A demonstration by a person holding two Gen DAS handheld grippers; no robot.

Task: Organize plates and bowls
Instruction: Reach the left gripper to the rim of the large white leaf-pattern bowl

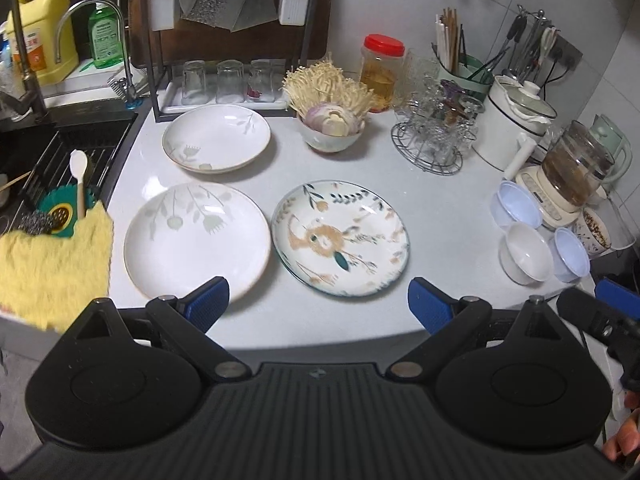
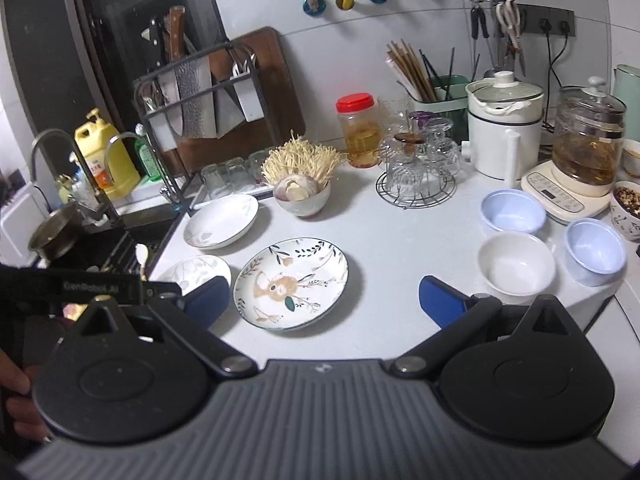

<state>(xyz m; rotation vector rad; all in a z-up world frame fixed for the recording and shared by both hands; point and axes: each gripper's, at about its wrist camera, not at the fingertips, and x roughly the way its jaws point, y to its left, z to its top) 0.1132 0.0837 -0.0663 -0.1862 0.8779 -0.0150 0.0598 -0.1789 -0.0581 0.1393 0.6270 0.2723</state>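
Three plates lie on the white counter: a white plate with pale flowers at front left, a leaf-and-flower patterned plate beside it, and a white plate behind. The patterned plate is also centred in the right wrist view. At the right stand a white bowl and two pale blue bowls. My left gripper is open and empty, just in front of the two near plates. My right gripper is open and empty, in front of the patterned plate and white bowl.
A bowl of onion and enoki mushrooms stands behind the plates. A wire rack of glasses, a red-lidded jar, a white pot and a glass kettle crowd the back right. The sink and a yellow cloth lie left.
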